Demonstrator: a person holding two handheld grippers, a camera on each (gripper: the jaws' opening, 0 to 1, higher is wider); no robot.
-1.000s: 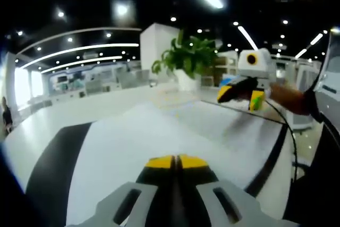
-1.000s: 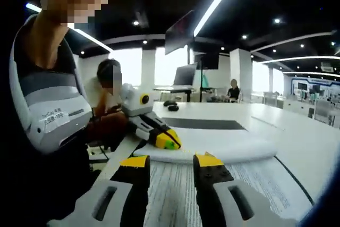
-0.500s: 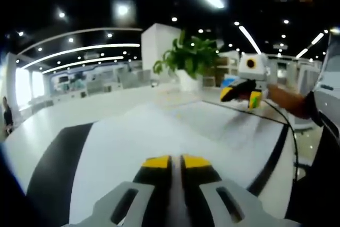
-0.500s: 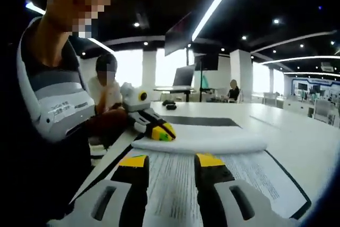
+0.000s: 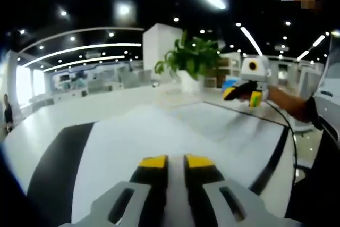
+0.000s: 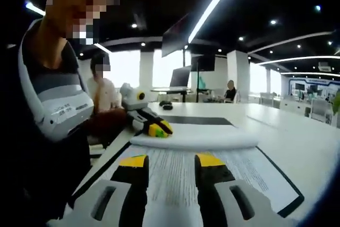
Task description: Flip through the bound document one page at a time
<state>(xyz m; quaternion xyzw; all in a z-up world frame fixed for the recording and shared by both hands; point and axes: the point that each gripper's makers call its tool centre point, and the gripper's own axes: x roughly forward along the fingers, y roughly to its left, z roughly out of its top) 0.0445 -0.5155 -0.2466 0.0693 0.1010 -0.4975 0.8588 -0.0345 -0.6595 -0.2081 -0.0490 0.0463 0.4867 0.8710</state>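
The bound document lies open on a white table, its black cover [image 5: 53, 163] showing at the edges. In the left gripper view, my left gripper [image 5: 176, 162] stands slightly open low over a blank white page [image 5: 159, 131]. The right gripper [image 5: 243, 92] hovers beyond, over the printed page [image 5: 223, 123]. In the right gripper view, my right gripper [image 6: 171, 160] is open above the printed page [image 6: 175, 176], nothing between its fingers. A turned page [image 6: 196, 139] curls in a roll across the document, and the left gripper [image 6: 156, 129] rests at its left end.
A potted plant [image 5: 194, 59] stands past the document's far side. The person holding the grippers [image 6: 53, 104] is close at the left of the right gripper view, with another person [image 6: 103, 86] seated behind. A monitor [image 6: 183, 75] stands further along the table [image 6: 297, 142].
My left gripper's jaws, shut a second ago, have parted a little. The right gripper stays open and has drawn back slightly, so more of the printed page shows.
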